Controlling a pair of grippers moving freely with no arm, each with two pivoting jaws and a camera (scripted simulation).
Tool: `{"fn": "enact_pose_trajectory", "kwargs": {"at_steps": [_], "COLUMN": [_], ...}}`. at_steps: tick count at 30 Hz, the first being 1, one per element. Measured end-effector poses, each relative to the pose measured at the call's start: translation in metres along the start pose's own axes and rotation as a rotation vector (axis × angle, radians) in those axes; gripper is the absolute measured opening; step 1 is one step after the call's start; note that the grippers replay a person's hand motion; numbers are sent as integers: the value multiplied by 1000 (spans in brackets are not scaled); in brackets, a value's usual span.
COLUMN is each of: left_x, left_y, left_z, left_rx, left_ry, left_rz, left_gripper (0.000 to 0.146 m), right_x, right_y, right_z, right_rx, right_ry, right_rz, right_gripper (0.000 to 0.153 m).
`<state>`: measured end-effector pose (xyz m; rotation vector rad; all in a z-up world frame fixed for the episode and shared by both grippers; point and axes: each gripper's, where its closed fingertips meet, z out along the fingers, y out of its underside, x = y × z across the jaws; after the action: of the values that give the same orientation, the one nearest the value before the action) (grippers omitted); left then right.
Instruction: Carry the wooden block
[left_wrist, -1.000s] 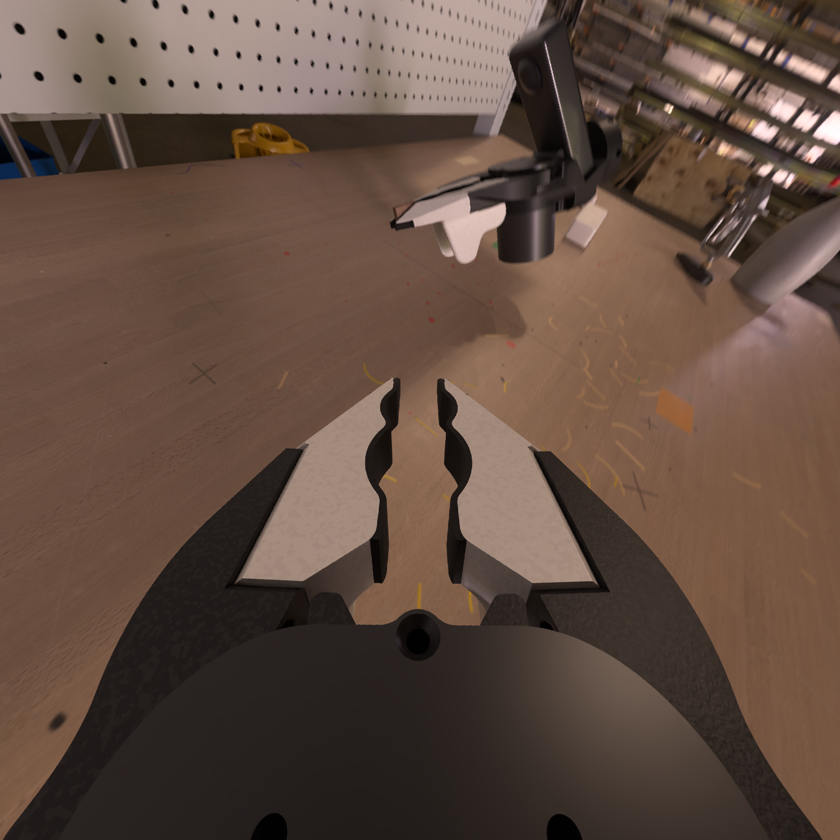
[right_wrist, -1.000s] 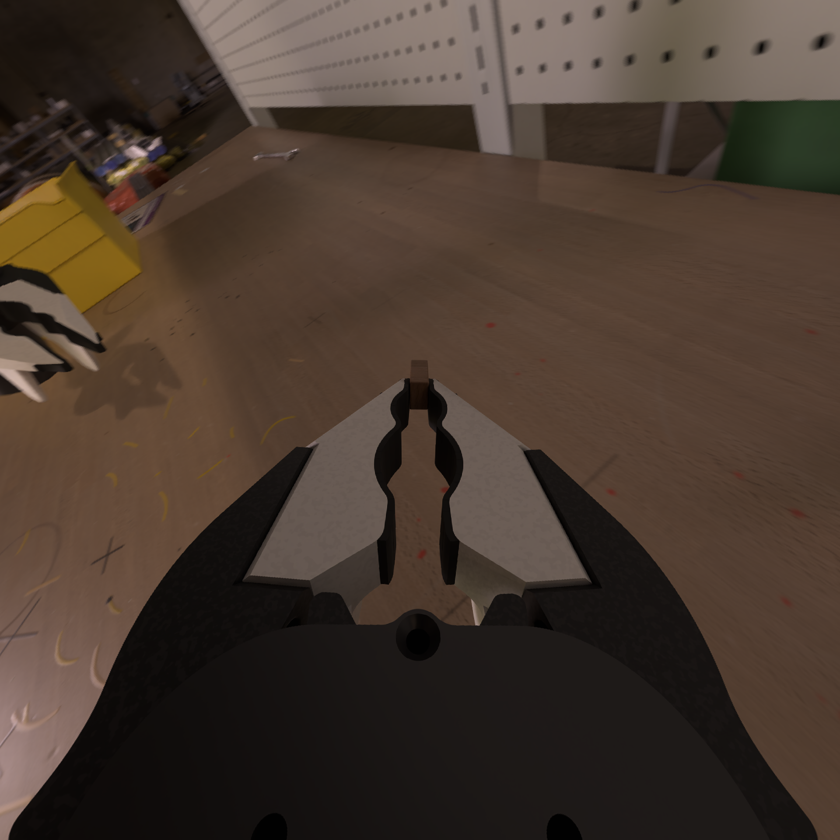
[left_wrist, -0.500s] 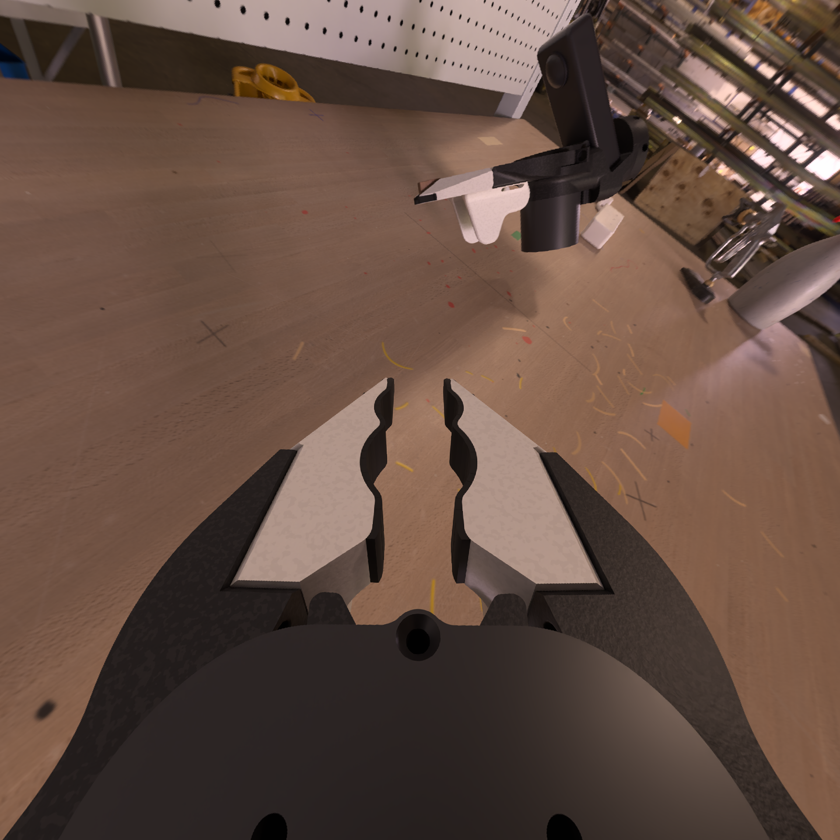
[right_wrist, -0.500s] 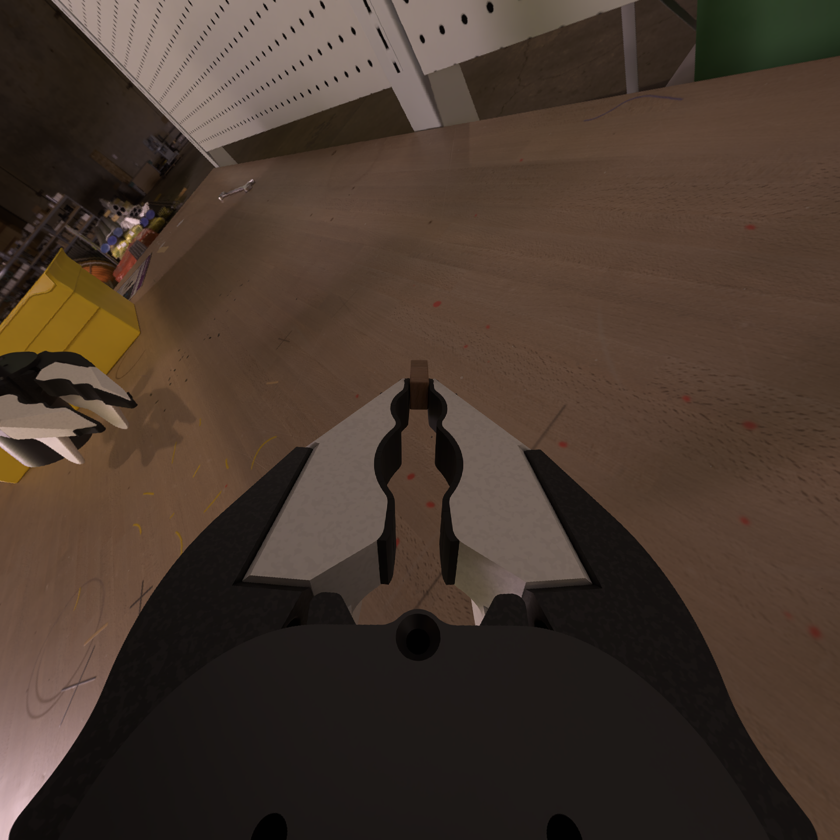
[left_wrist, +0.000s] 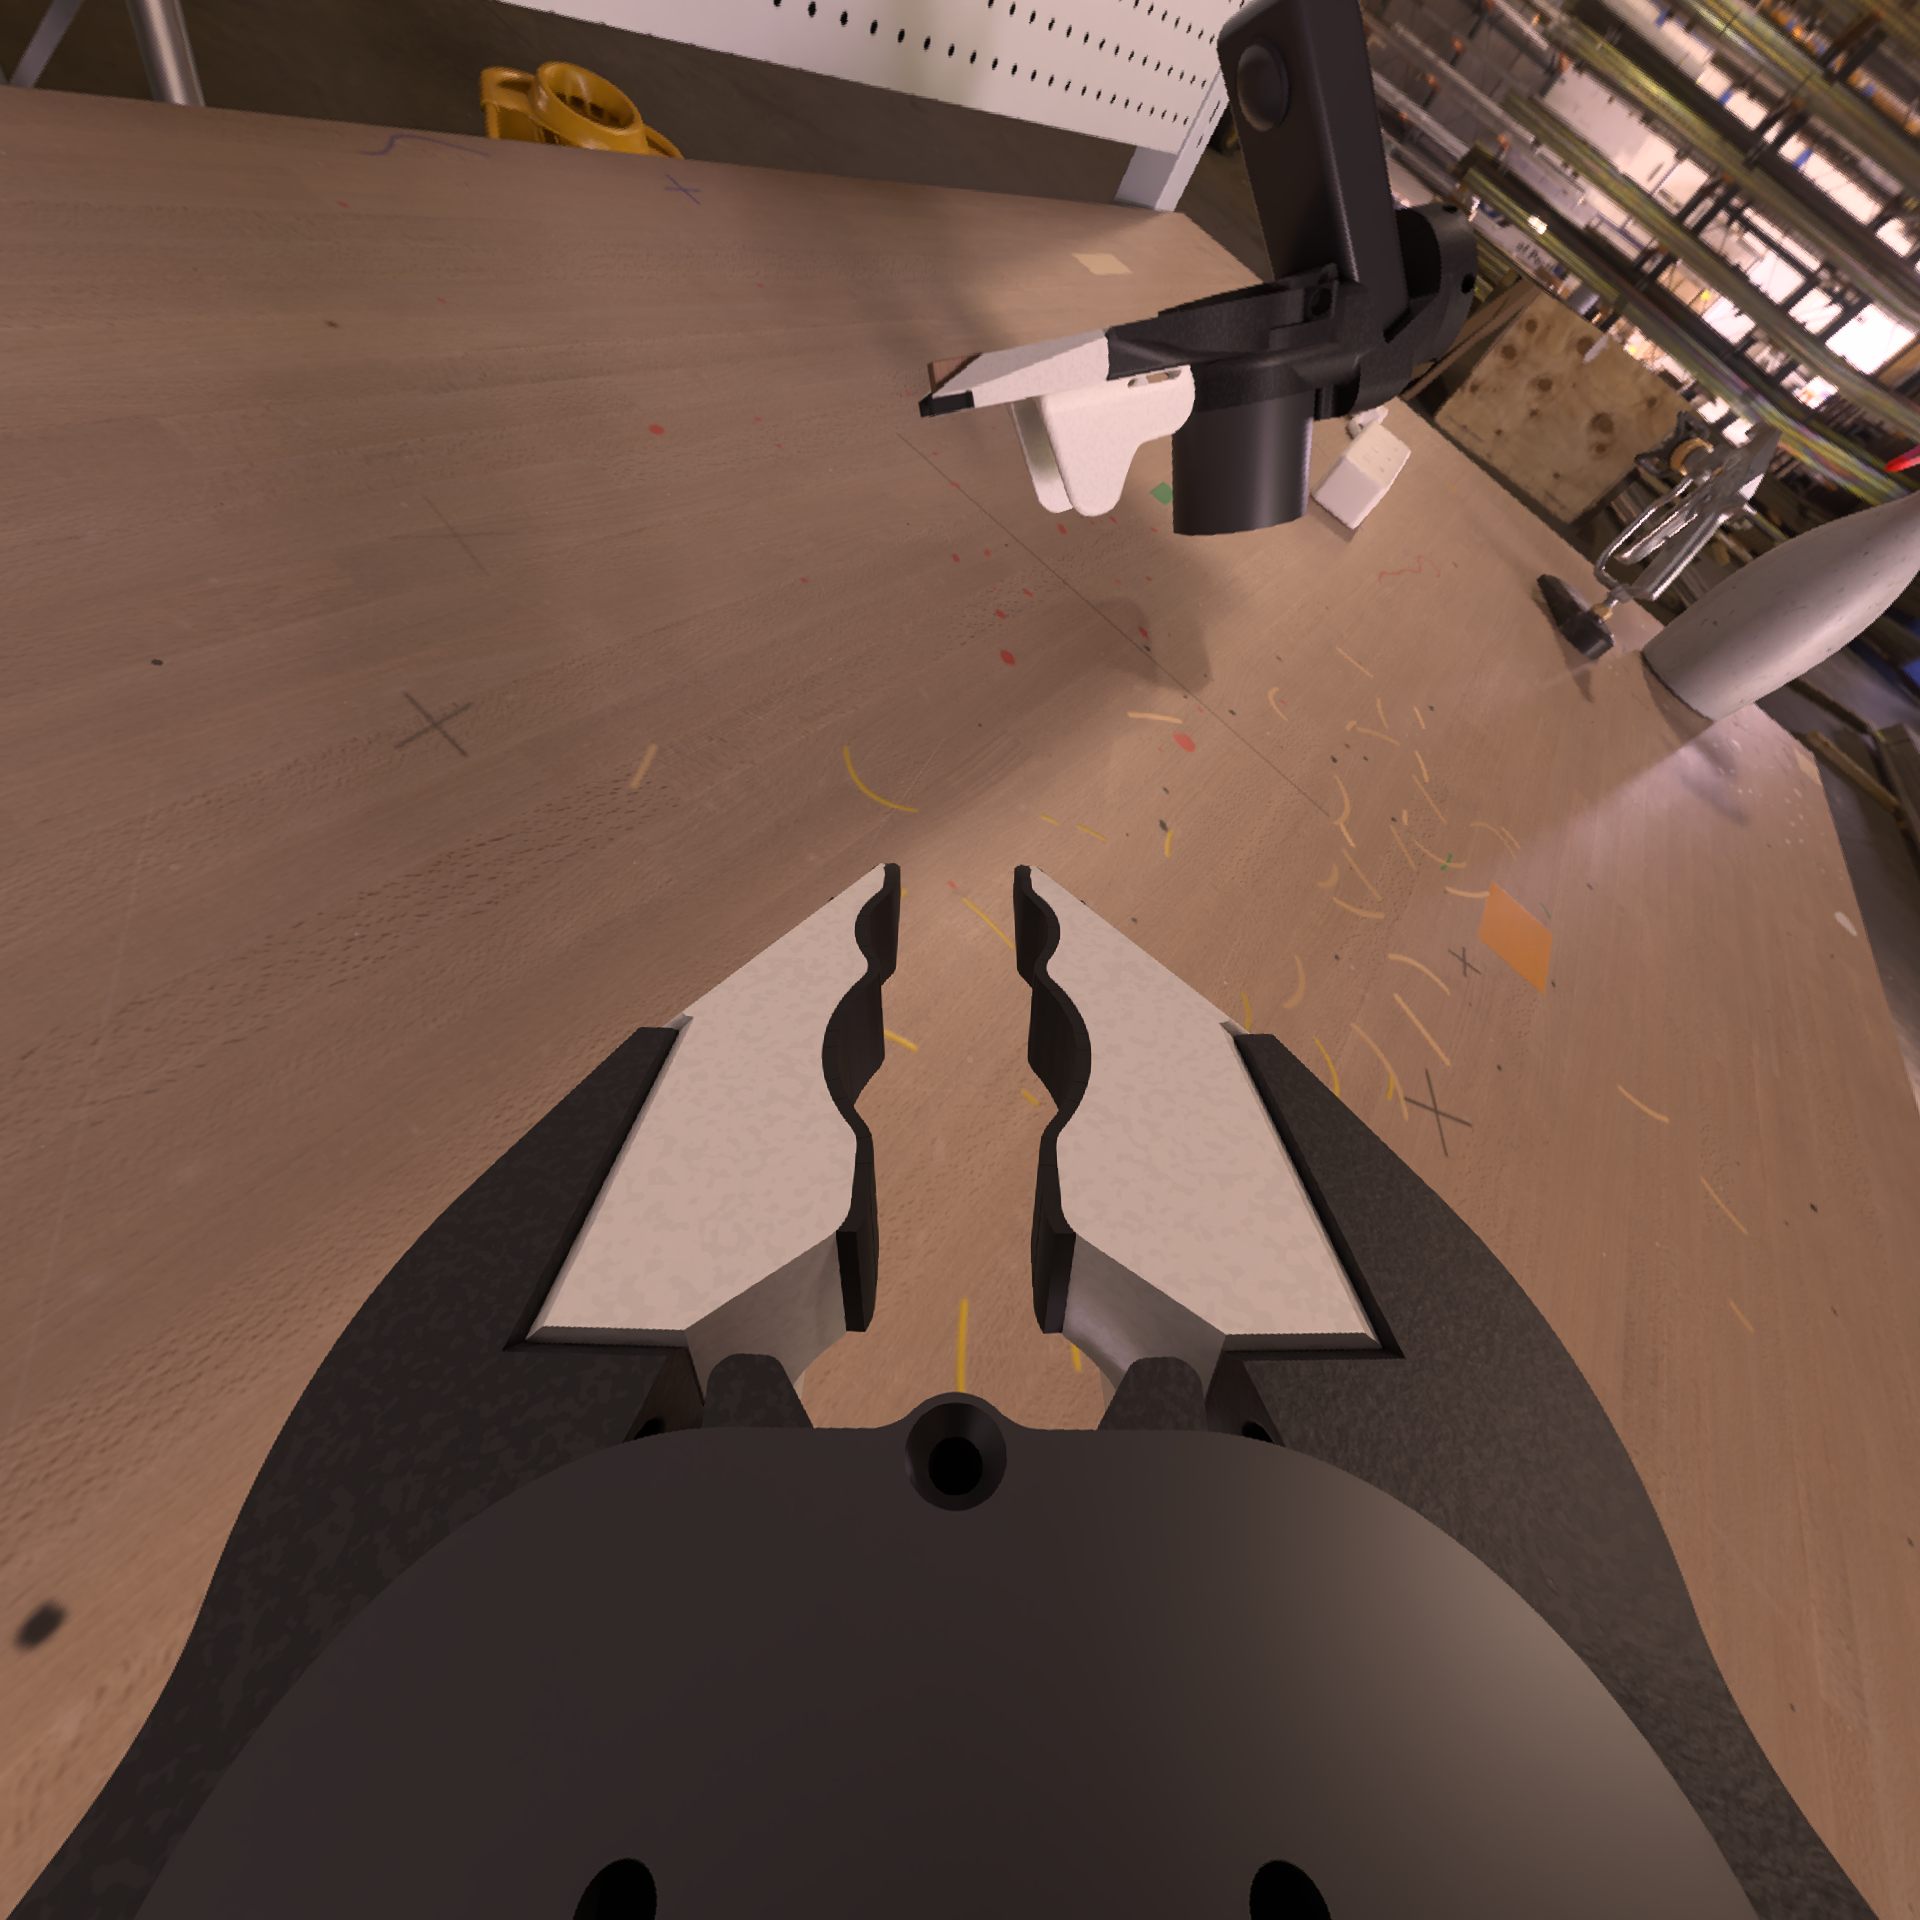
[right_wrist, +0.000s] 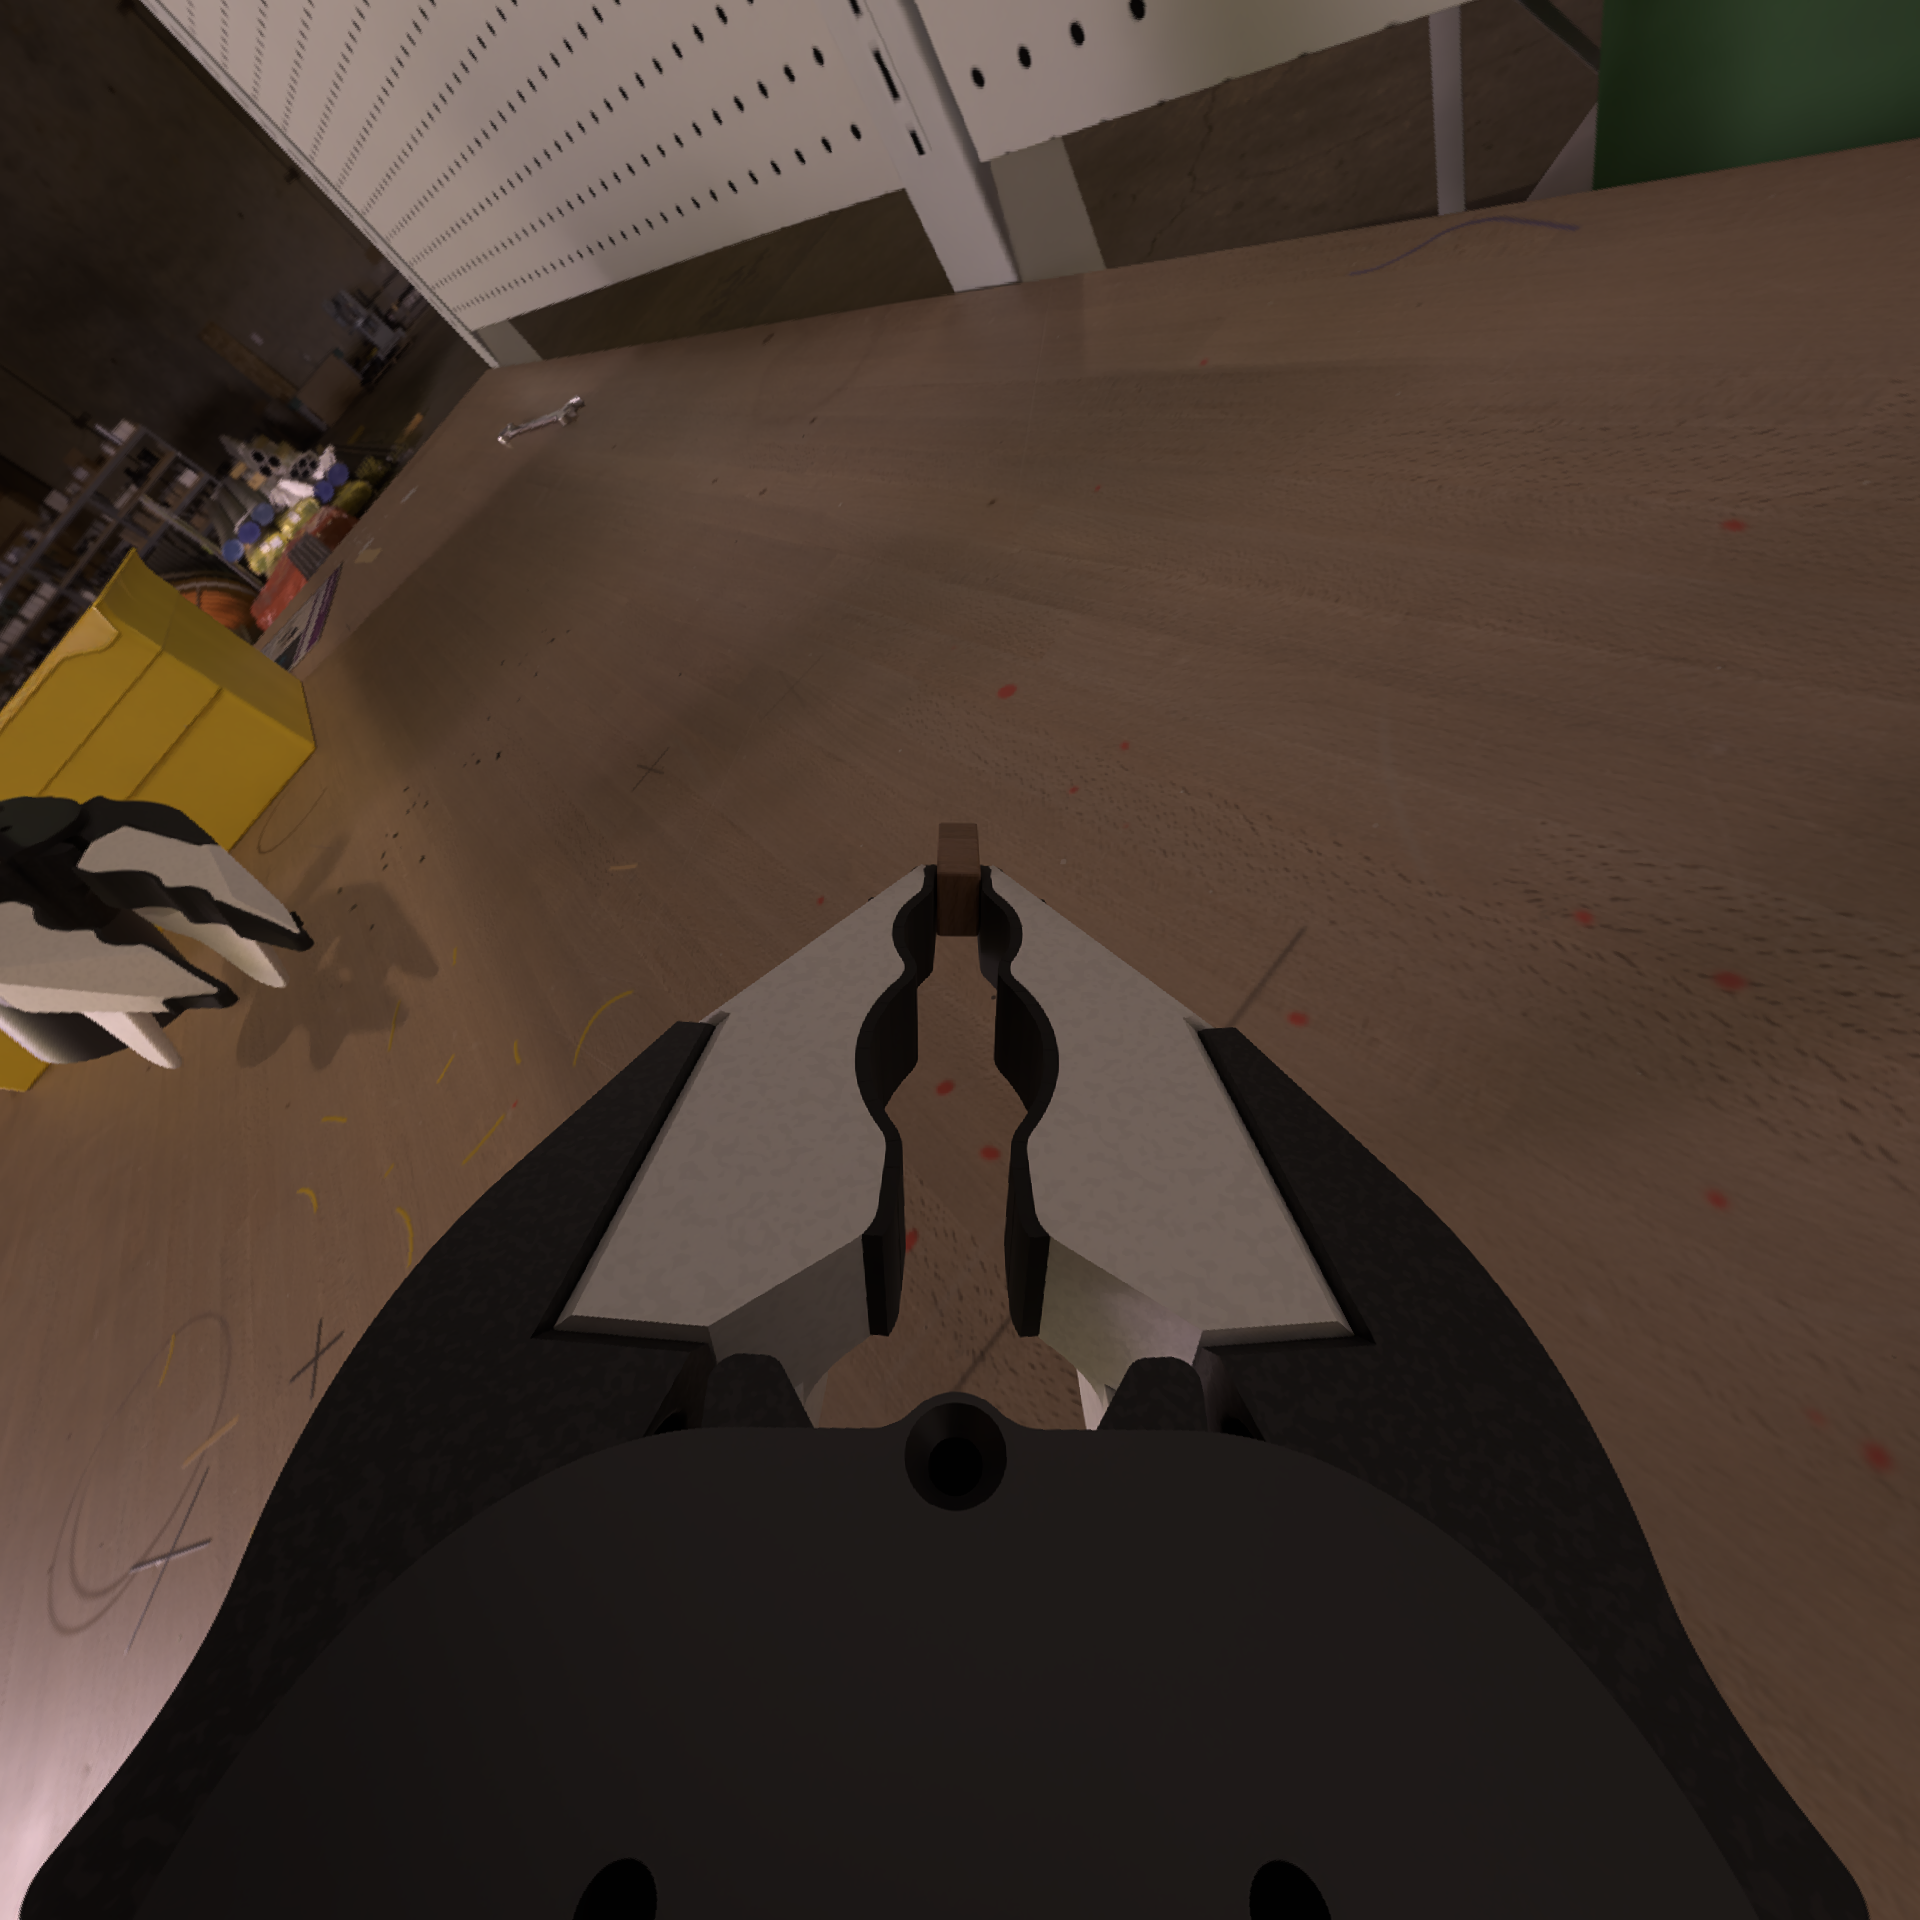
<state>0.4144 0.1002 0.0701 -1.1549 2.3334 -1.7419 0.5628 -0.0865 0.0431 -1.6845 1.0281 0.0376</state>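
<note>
Your right gripper (right_wrist: 957, 883) pinches the wooden block (right_wrist: 957, 878) at its fingertips, raised above the workbench (right_wrist: 1351, 623). Your left gripper (left_wrist: 956, 883) hangs empty, jaws narrowly parted. Bare bench lies ahead toward the pegboard (right_wrist: 644, 135); a yellow bin (right_wrist: 145, 707) stands at the bench's left edge.

Each gripper, the left gripper (left_wrist: 956, 883) and the right gripper (right_wrist: 957, 883), has a smooth, rounded black body with a screw hole at its front centre. Two textured black arms flare forward, each carrying a speckled off-white wedge-shaped finger (left_wrist: 727, 1143). Scalloped black pads line the inner faces of the jaws.
</note>
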Motion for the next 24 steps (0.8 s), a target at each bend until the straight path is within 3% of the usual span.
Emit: {"fn": "enact_pose_trajectory", "kwargs": {"at_steps": [7, 13, 24], "left_x": [-1, -10, -6], "left_y": [-1, 9, 11], "left_z": [1, 2, 4], "left_rx": [14, -54, -63], "left_ry": [33, -63, -41], "left_rz": [-66, 59, 51], "left_gripper": [22, 22, 22], "right_x": [-2, 0, 1], "right_y": [3, 3, 3], "right_z": [2, 1, 1], "right_rx": [-21, -16, -19], "right_ry": [-4, 19, 19], "right_rz": [-11, -19, -14], "right_gripper": [6, 6, 6]}}
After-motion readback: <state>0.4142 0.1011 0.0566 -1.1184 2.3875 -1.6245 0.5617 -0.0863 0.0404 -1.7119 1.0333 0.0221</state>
